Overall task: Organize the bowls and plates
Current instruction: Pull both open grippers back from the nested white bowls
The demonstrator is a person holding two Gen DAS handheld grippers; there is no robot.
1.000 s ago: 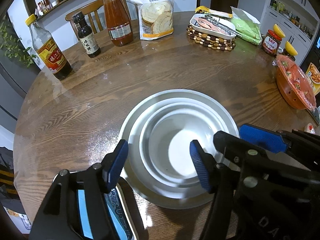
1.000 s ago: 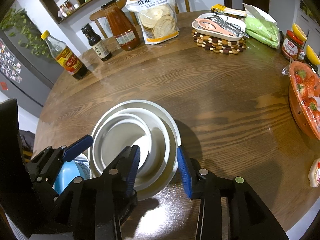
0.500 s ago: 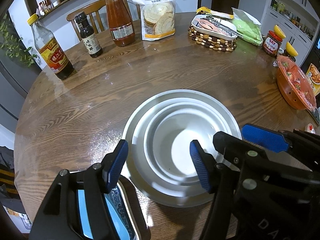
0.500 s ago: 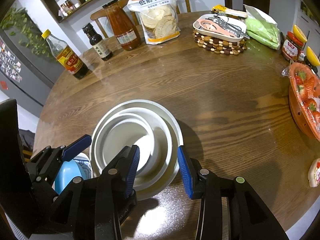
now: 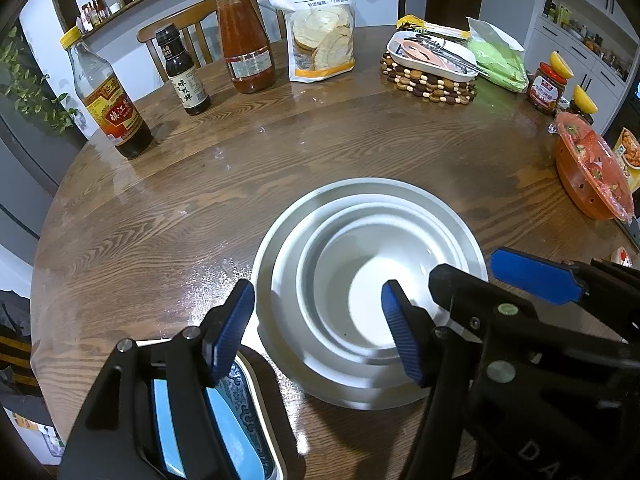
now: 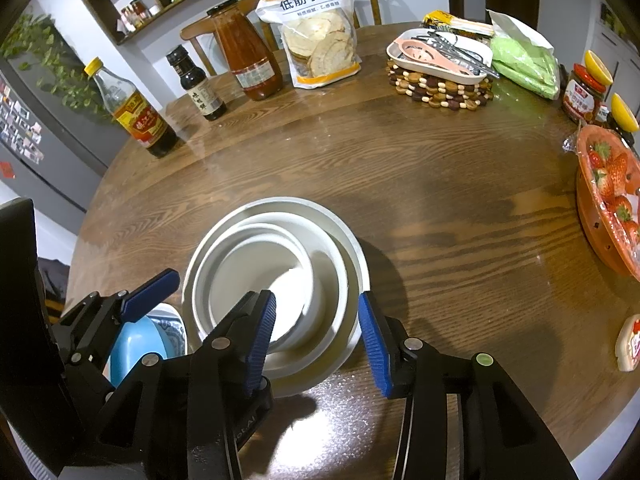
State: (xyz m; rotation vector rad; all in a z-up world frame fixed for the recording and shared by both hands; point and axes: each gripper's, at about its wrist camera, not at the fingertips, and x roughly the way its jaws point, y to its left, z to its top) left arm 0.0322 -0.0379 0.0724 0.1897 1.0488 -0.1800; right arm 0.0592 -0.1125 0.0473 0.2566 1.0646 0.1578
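Since the earlier frame, little has shifted: the nested white stack (image 5: 370, 288) sits at almost the same place on the round wooden table (image 5: 168, 216), and both hands have held position. The right gripper (image 6: 316, 340) shows the one real change: its jaws have just been opening a little, and they now stand spread astride the near rim of the stack without pressing on it. The left gripper (image 5: 316, 332) has its jaws spread wide and empty, one pad outside the stack's left rim, the other over the inner bowl.

The stack reads as a broad white plate carrying two successively smaller white bowls, each seated inside the next. This suggests the white pieces are already organised and have been let go. A blue dish with a patterned rim (image 6: 140, 340) lies just beside the stack on its near-left side, partly hidden beneath the left gripper; it appears to be the piece not yet stacked.

Around the far edge of the table stand a vinegar bottle with a yellow cap (image 5: 106, 96), a small dark soy-sauce bottle (image 5: 182, 74), a tall jar of red sauce (image 5: 244, 40) and a bag of flour (image 5: 320, 28). Further right are a white utensil tray on a beaded trivet (image 6: 440, 64), a green packet (image 6: 524, 64), a red-lidded jar (image 6: 582, 94) and an orange basket of strawberries under film (image 6: 612, 200). All are well apart from the stack. The only crowding is between the two grippers themselves, which overlap close above the blue dish.
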